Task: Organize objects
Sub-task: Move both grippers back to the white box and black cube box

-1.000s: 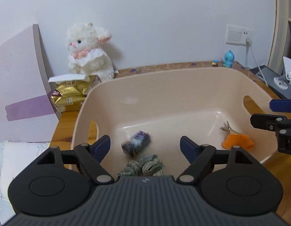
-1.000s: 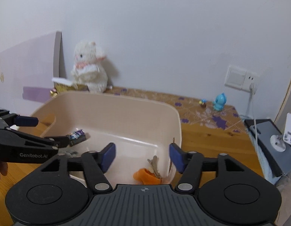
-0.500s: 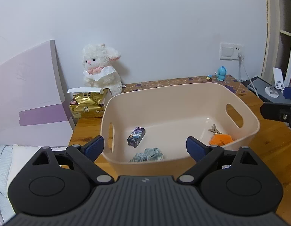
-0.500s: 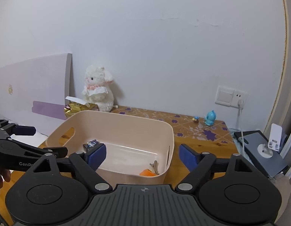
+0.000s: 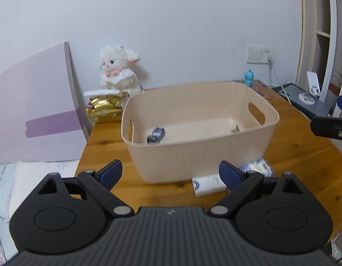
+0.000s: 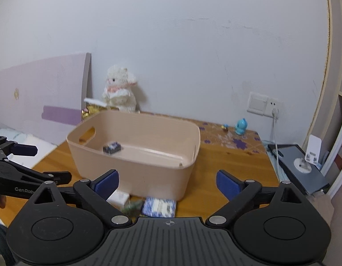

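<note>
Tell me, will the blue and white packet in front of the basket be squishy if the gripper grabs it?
Probably. The blue and white packet looks like a soft, puffy wrapper, so it would likely dent. It lies flat on the table, so it shouldn't roll. It seems light, though blur hides detail.

Wooden table (image 5: 303, 155) carries beige bin (image 5: 199, 155) ahead of the jaws; white tube (image 5: 207, 185) and blue-white packet (image 5: 257, 166) by the right fingertip; plush lamb (image 5: 117, 71) and gold packet (image 5: 104, 108) beyond, left.

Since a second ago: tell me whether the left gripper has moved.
Yes. The left gripper has pulled back and up, away from the beige bin; the plush lamb looks farther off.
</note>
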Demonstrator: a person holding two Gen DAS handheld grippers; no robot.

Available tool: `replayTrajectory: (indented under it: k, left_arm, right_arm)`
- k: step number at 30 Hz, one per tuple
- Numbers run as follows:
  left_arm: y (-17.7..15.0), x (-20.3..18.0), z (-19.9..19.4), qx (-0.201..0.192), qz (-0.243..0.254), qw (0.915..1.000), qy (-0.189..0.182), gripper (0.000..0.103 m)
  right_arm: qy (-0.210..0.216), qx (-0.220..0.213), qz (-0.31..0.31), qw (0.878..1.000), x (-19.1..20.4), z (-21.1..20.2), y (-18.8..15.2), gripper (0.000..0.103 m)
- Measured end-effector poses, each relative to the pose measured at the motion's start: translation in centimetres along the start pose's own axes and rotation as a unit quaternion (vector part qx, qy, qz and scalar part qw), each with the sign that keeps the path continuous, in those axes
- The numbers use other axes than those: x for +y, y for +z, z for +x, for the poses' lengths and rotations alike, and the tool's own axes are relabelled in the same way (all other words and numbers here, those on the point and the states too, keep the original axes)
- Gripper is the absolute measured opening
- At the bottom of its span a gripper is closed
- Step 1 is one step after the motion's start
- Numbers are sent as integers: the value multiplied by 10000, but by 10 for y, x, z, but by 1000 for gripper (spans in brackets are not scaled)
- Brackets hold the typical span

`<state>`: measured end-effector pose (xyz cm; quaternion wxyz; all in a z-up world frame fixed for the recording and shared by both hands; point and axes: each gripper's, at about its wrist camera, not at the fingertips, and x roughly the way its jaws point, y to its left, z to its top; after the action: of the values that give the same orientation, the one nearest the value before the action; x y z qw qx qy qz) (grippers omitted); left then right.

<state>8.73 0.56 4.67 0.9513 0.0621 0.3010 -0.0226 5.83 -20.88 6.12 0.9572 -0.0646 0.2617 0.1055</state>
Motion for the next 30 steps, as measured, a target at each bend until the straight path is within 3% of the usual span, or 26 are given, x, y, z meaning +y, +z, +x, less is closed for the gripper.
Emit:
replayTrajectory:
  k: [14, 23, 30]
  left_arm:
    - [-56, -12, 30, 701, 172, 9972, -183, 95]
    - [-72, -16, 65, 1049, 220, 9938, -301, 95]
    - [-74, -7, 98, 1255, -43, 9910, -463, 95]
  right_arm:
    - [59, 952, 184, 9953, -8, 47, -58, 97]
    - [101, 1477, 259, 9886, -1, 94, -79, 97]
    - [175, 1729, 331, 9842, 5, 125, -87, 97]
